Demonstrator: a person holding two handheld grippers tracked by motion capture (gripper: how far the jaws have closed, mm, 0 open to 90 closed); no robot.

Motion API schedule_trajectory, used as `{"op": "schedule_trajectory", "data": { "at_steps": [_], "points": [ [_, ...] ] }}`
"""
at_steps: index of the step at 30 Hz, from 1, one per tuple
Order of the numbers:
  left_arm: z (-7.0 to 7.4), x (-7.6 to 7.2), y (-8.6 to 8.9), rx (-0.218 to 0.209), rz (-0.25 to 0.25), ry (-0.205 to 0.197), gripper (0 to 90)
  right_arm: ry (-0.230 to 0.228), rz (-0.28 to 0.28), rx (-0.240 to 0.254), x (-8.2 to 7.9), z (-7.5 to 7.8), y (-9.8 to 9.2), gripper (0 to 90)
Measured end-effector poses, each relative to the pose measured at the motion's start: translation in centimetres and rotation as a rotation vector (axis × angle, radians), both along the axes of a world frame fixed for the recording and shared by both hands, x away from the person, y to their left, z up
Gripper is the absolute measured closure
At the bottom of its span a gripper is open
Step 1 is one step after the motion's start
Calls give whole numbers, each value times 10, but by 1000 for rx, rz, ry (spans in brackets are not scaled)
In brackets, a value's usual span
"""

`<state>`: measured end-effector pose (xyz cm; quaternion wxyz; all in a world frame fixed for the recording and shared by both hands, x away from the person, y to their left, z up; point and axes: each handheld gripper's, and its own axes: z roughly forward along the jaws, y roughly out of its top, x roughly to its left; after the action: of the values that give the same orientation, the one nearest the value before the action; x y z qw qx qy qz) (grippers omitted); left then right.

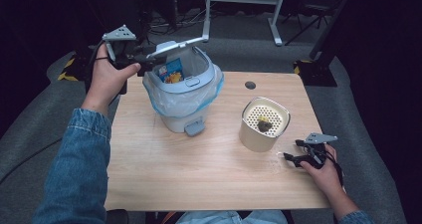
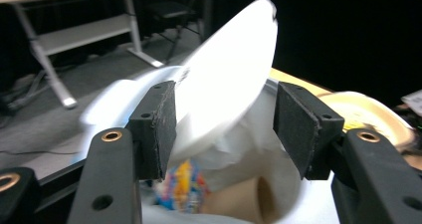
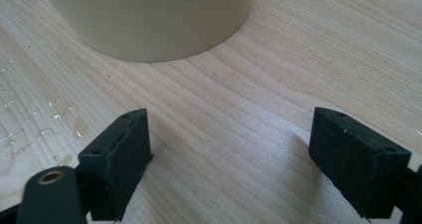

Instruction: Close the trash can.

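Pale wood grain covers the table (image 1: 199, 169), which fills the middle of the high view. Toward its upper left stands a grey pedal bin (image 1: 181, 102) lined with a clear plastic bag (image 1: 211, 92), its lid (image 1: 176, 47) tipped up and a bright snack packet (image 1: 171, 70) showing inside. The left gripper (image 1: 144, 59) is at the bin's upper left rim, held in the left hand (image 1: 107, 77); in the left gripper view its jaws stand spread, with the blurred white lid (image 2: 224, 74) between them, nearer the left one. Right of centre sits a cream cup (image 1: 263, 124) with a perforated insert holding a dark lump (image 1: 264, 126). The right gripper (image 1: 293, 158) rests low on the table at lower right, near the cup, in the right hand (image 1: 323, 171); its jaws are wide apart over bare wood, with small water droplets (image 3: 30, 114) at that view's left edge.
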<state>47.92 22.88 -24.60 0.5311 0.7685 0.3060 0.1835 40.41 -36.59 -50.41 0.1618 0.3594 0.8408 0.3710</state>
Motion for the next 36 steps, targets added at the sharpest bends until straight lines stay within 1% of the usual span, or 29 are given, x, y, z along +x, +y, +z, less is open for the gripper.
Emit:
{"op": "schedule_trajectory", "data": {
  "at_steps": [2,3,6,8,9,11,12,14,15,17,18,20,22,23,24,25,26,28,30,31,33,36],
  "points": [
    [-4,0,-9,23,-23,31,431,0,0,0,0,0,0,169],
    [-6,1,-12,25,-30,43,431,0,0,0,0,0,0,169],
    [-10,3,-20,1,-63,68,470,0,0,0,0,0,0,169],
    [-13,5,-25,-27,-85,88,479,0,0,0,0,0,0,169],
    [-14,6,-27,-24,-87,106,489,0,0,0,0,0,0,169],
    [-19,8,-31,-2,-71,143,551,0,0,0,0,0,0,169],
    [-21,10,-33,4,-71,152,569,0,0,0,0,0,0,169],
    [-26,12,-37,4,-62,168,595,0,0,0,0,0,0,169],
    [-28,13,-38,3,-58,158,621,0,0,0,0,0,0,169],
    [-29,14,-40,-7,-53,153,648,0,0,1,0,0,0,169],
    [-29,14,-41,-8,-44,153,679,0,1,0,0,0,0,169],
    [-31,15,-44,11,-36,120,740,0,0,1,0,0,0,169],
    [-31,15,-45,22,-31,112,825,0,1,1,0,0,0,169],
    [-31,15,-46,23,-32,111,855,0,1,1,0,0,0,169],
    [-31,16,-47,37,-36,102,881,0,0,1,0,0,0,169],
    [-32,16,-48,30,-33,106,896,0,1,1,0,0,0,169],
    [-32,16,-49,31,-31,106,899,0,1,1,0,0,0,169],
    [-31,16,-51,50,-24,91,899,0,0,1,0,0,0,169],
    [-30,15,-53,85,-14,68,900,0,1,1,0,0,0,169],
    [-30,15,-54,91,-7,62,900,0,0,1,0,0,0,169],
    [-30,14,-55,91,0,68,900,0,0,1,0,0,0,169],
    [-30,14,-55,94,-2,64,900,0,0,1,0,0,0,168]
  ]
}}
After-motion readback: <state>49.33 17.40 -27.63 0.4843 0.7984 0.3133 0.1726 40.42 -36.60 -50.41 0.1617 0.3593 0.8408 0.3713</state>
